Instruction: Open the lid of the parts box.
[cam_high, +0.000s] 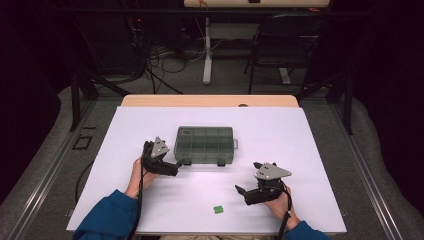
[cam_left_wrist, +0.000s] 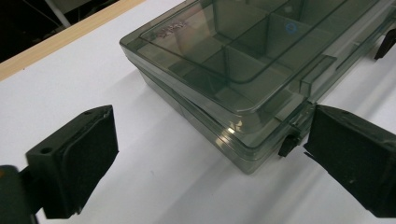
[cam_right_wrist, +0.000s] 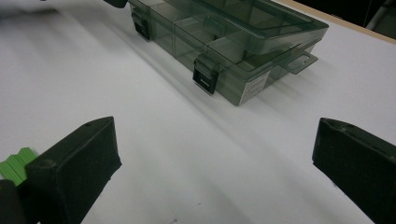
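At the left of the high view the left gripper (cam_high: 175, 166) has its jaws spread wide, one tip at the near left corner of the smoky compartment box (cam_high: 205, 145) in mid-frame, so I judge the opening of its two dark latches (cam_right_wrist: 205, 77) is the step in hand, and next a jaw must hook a latch cleanly. Lower right, the right gripper (cam_high: 241, 192) hovers agape, holding nothing, near a small green block (cam_high: 218, 209). All this sits on a white sheet (cam_high: 300, 140) over a wooden table (cam_high: 210, 100), with cables and a chair (cam_high: 285, 35) in the dark room behind.
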